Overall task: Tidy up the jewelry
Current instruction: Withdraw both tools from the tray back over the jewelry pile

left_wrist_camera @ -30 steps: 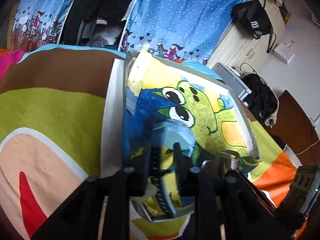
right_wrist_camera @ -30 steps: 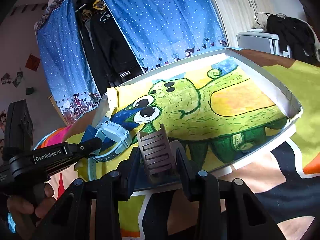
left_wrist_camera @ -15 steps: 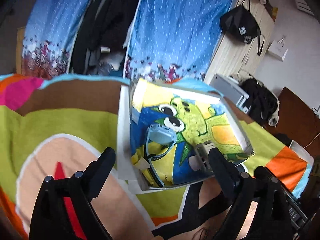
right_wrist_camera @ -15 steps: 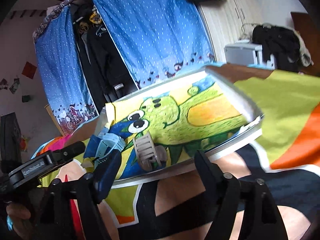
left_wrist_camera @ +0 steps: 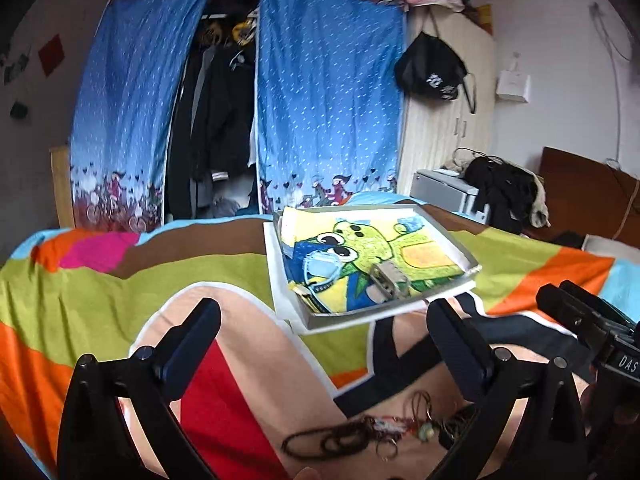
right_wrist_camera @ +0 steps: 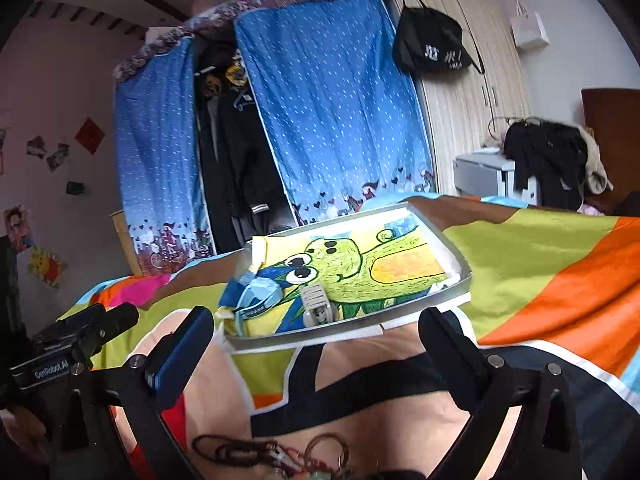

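Observation:
A shallow white tray [left_wrist_camera: 452, 236] [right_wrist_camera: 454, 258], lined with a green cartoon-dinosaur drawing, lies on the bed. Inside it a light blue watch [left_wrist_camera: 320, 266] [right_wrist_camera: 256, 296] rests at the left, and a grey strapped watch [left_wrist_camera: 386, 278] [right_wrist_camera: 316, 304] lies beside it, near the front wall. My left gripper [left_wrist_camera: 322, 312] and right gripper [right_wrist_camera: 314, 320] hover in front of the tray, jaws opening wide with nothing between them. A tangle of dark cords, beads and rings [left_wrist_camera: 360, 436] [right_wrist_camera: 260, 454] sits on the blanket just below both grippers.
A bright patchwork blanket [left_wrist_camera: 120, 280] covers the bed. Behind it stands a cloth wardrobe with blue curtains [left_wrist_camera: 328, 120], hung clothes showing in the gap. A black bag [left_wrist_camera: 432, 72] hangs on a wooden cabinet. Dark clothes [left_wrist_camera: 500, 196] are heaped on a grey unit at the right.
Both grippers let go of the watches, left them in the tray, opened wide, then drew back and up. The cord-and-bead tangle has come into view.

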